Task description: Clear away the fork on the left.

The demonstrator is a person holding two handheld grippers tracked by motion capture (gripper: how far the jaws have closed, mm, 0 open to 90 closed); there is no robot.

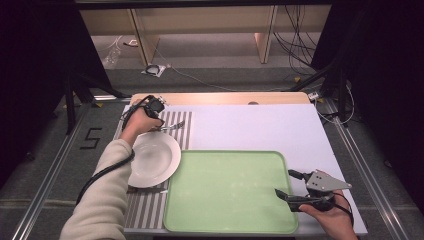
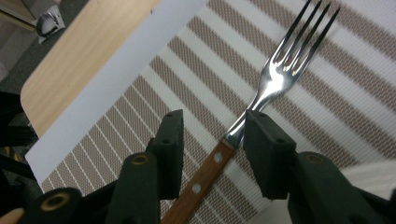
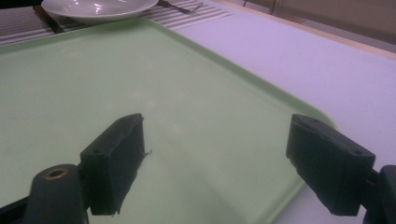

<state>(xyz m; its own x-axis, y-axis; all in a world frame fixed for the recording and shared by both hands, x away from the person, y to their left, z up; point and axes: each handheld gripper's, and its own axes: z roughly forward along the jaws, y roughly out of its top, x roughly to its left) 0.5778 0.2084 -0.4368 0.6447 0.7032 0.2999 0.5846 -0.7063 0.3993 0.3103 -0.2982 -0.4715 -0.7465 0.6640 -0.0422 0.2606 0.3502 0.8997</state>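
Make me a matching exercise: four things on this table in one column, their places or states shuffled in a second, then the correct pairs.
Things:
1. fork
2. white plate
3. green tray
4. right gripper

Places or states:
A. holds nothing, beside the striped placemat
B. open, at the tray's right edge
C. between the open jaws of the left gripper
D. on the striped placemat, left of the tray

Pairs: 1-C, 2-D, 3-A, 4-B
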